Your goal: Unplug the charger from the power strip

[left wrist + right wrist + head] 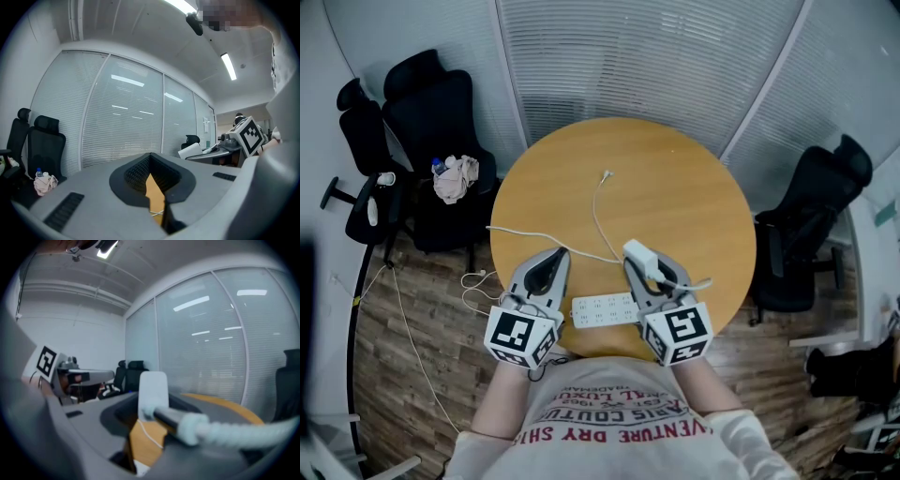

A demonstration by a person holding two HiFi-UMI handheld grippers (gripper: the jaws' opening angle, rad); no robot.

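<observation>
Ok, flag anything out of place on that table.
Nothing spilled or damaged. The white charger is clamped in the right hand-held gripper, clear of the power strip; a loose white cable straggles across the table.

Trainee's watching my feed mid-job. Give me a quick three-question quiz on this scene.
1. True or false: the charger is plugged into the power strip.
2. Fill in: the left tongs, shut, hold ___.
3. Which holds the charger? A left tongs B right tongs C neither
Key: 1 false, it is clear of the power strip; 2 nothing; 3 B.
</observation>
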